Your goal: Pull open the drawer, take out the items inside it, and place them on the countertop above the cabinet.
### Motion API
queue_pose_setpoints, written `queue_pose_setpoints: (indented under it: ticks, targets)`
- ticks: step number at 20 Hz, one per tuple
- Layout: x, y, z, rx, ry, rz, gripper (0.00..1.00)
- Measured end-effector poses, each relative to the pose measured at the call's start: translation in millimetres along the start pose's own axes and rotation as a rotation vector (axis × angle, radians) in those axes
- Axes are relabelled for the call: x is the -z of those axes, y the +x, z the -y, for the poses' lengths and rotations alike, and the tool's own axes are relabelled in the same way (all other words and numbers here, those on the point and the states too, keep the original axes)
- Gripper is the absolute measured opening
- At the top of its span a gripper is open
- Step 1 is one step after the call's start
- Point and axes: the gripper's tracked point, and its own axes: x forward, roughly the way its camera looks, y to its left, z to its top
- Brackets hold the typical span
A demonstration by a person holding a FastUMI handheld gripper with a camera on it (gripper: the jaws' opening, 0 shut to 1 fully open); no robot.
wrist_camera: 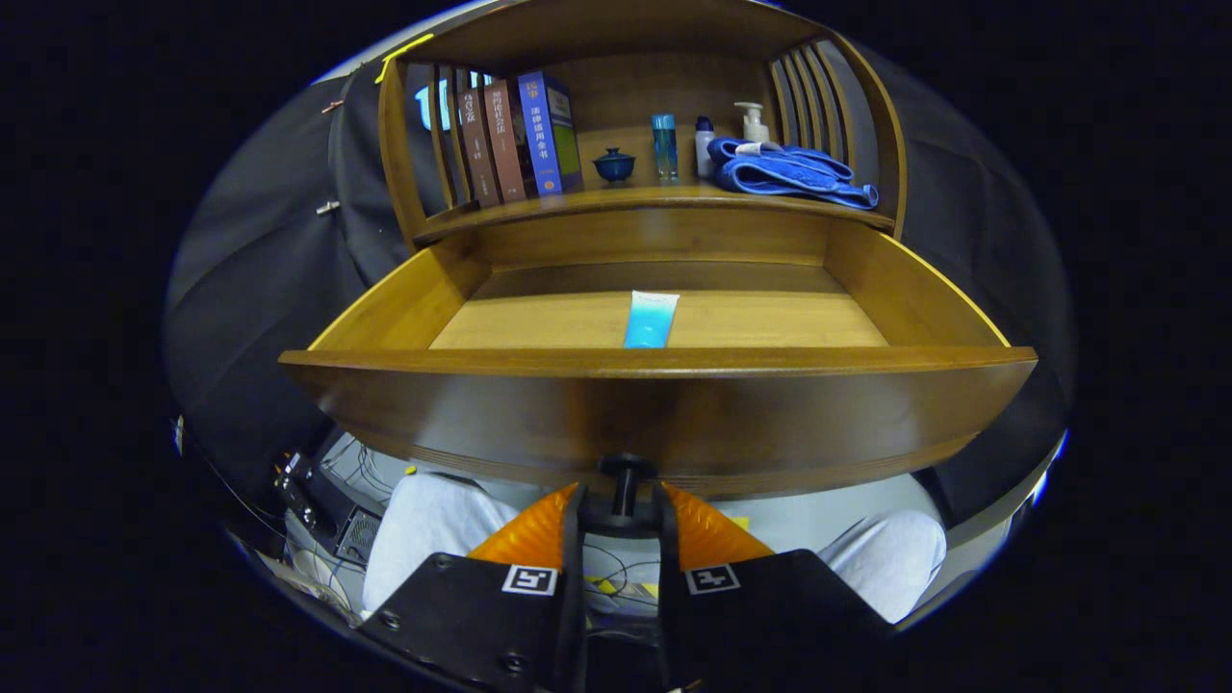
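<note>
Wooden cabinet (pixel 871 125) fills most of what you face, with its drawer (pixel 654 414) standing pulled well out toward you. Your drawer holds one item: a blue tube (pixel 651 320) lying flat on the drawer floor, near the front wall and about midway across. Above it, the countertop (pixel 635 200) carries a folded blue towel (pixel 791 173) on its right side, three leaning books (pixel 520 140) on its left, then a white pump bottle (pixel 753 123), a blue bottle (pixel 664 146), a small white bottle (pixel 705 146) and a dark blue lidded cup (pixel 613 165) between them. Your gripper (pixel 621 500) sits below the drawer front, its fingers closed in from either side on the dark drawer knob (pixel 626 478), pinching its stem.
</note>
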Motion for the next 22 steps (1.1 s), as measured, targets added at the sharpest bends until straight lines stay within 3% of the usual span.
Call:
queue_pose_setpoints:
  ticks: [4, 7, 11, 16, 22]
  targets:
    - [0.3, 0.8, 0.7, 0.013, -0.018, 0.004, 0.33]
    - [-10.2, -7.5, 0.9, 0.026, -0.032, 0.045, 0.48]
    - [-42.7, -39.0, 0.9, 0.064, -0.060, 0.159, 1.00]
    - [-97.9, -61.8, -11.6, 0.057, -0.082, 0.215, 1.00]
    - [-160.4, -4.7, -13.2, 0.023, -0.044, 0.115, 1.00]
